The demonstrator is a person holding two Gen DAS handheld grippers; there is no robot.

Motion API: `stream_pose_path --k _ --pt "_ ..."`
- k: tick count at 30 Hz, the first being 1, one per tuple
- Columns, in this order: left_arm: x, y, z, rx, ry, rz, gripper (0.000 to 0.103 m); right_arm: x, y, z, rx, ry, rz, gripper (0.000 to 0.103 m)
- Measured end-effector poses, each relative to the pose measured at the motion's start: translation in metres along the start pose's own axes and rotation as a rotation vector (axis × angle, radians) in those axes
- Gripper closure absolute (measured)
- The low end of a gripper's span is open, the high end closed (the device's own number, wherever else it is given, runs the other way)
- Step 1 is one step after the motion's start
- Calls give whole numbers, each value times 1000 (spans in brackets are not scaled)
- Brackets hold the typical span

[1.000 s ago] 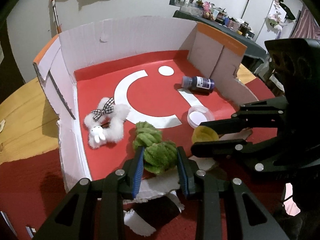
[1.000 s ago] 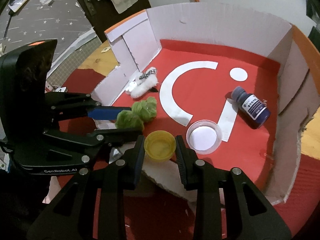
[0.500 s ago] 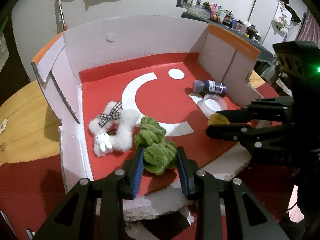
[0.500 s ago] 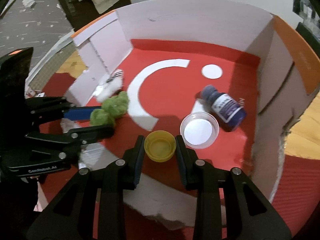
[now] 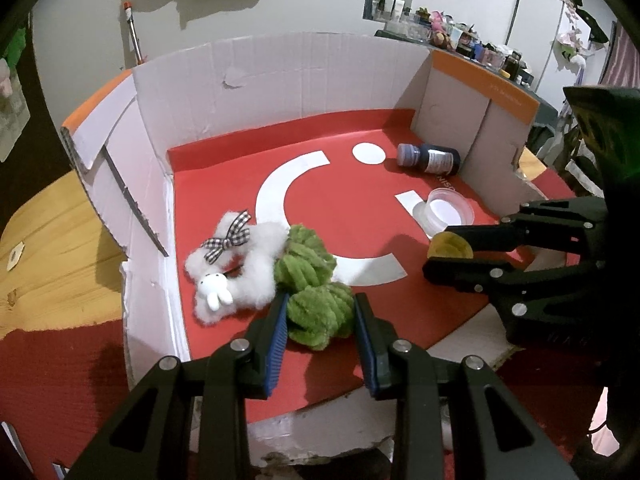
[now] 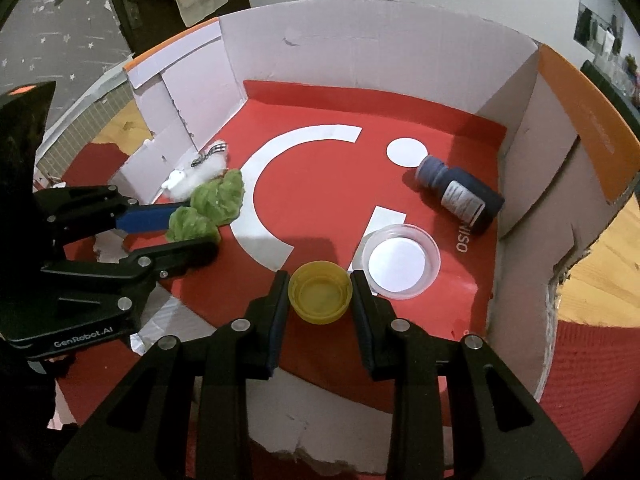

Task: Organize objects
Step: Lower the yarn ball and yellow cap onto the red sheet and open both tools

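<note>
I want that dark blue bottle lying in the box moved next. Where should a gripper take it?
Probably across the labelled body of the dark blue plastic bottle, coming from above: it lies on its side, round flanks exposed. Its base sits near the cardboard box wall, so there is little room there.

"GenRobot.AI" on left tool (image 6: 200, 236)

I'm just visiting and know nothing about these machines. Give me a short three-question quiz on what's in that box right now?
1. True or false: the dark bottle stands upright.
2. What does the right gripper hold? A) clear dish B) yellow cap C) white plush
3. Fill in: the left gripper is shut on a ____ fluffy item.

Key:
1. False; it lies on its side on the red box floor.
2. B, the yellow cap, beside the clear dish.
3. Green: the green fluffy item, touching the white plush.
</note>
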State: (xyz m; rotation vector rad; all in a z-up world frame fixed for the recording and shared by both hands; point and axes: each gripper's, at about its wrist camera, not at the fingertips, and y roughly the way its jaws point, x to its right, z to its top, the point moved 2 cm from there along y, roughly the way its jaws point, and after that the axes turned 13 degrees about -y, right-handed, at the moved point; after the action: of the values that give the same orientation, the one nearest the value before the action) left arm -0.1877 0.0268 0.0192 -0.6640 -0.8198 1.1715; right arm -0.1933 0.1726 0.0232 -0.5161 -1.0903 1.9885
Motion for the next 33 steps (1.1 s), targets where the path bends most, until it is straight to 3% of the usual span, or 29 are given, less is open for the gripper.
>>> stream_pose_path --k 33 --pt "-1 -2 -2 7 -8 6 64 -1 -1 -3 27 36 20 74"
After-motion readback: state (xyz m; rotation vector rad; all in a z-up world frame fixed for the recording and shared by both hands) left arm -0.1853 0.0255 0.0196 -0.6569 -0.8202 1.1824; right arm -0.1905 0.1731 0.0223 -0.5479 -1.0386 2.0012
